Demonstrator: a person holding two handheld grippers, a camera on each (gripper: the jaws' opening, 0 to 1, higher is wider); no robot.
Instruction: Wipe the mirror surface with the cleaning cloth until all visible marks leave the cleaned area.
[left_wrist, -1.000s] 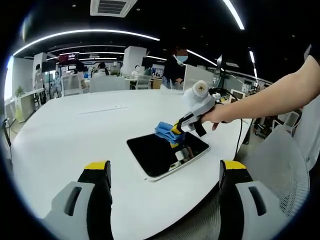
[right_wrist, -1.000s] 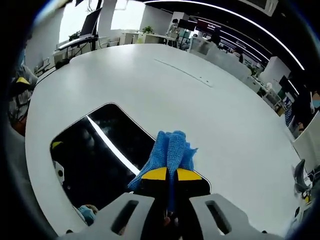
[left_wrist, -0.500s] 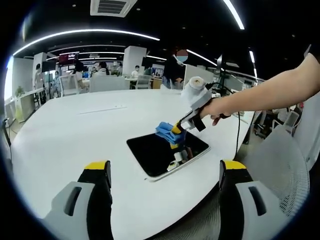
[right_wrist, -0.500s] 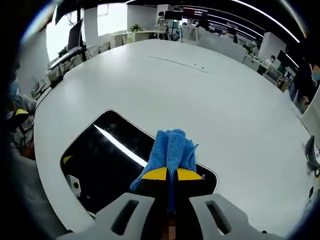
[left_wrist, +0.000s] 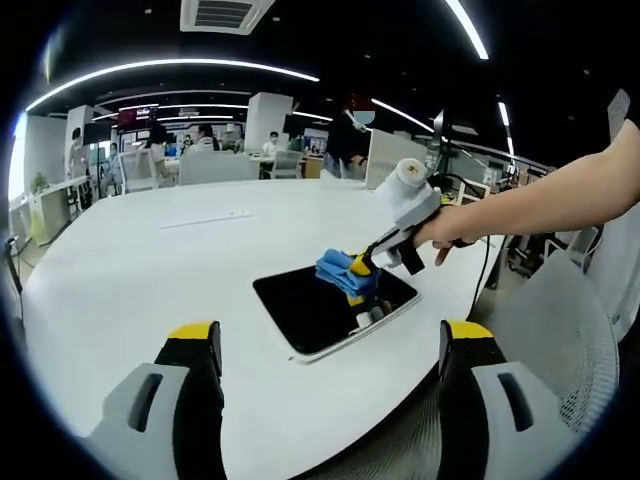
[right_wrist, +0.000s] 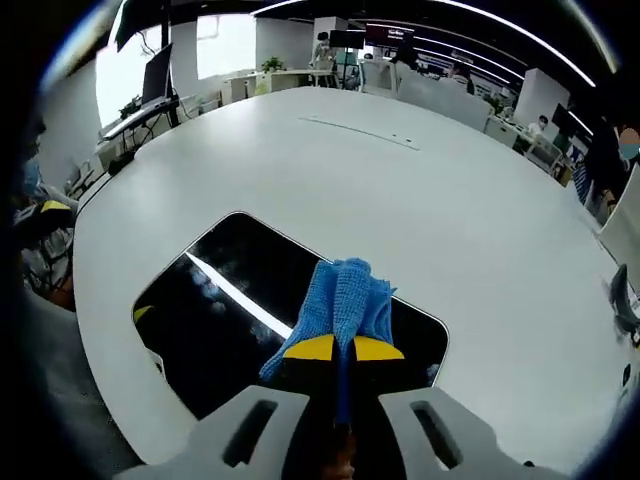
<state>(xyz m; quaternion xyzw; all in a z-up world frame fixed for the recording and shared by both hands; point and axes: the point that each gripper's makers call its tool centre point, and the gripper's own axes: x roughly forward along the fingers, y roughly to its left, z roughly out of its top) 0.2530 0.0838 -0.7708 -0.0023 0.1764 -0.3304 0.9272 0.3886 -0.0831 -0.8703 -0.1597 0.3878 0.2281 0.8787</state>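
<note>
Jaws clamping cloth (right_wrist: 340, 300) over mirror (right_wrist: 230, 310)

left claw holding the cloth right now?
No, the left claw stands open over the white table, while the right claw pinches the blue cloth above the mirror.

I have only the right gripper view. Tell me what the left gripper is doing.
Observer: The left gripper is open and empty, held back from the mirror near the table edge.
Operator: Describe my gripper from that side.
Observer: In the left gripper view, the right gripper slants down from a person's hand, with the blue cloth on the mirror's far half.
Operator: Report anything beside the table.
Observer: A grey mesh chair stands at the table's edge, below the person's outstretched arm.
</note>
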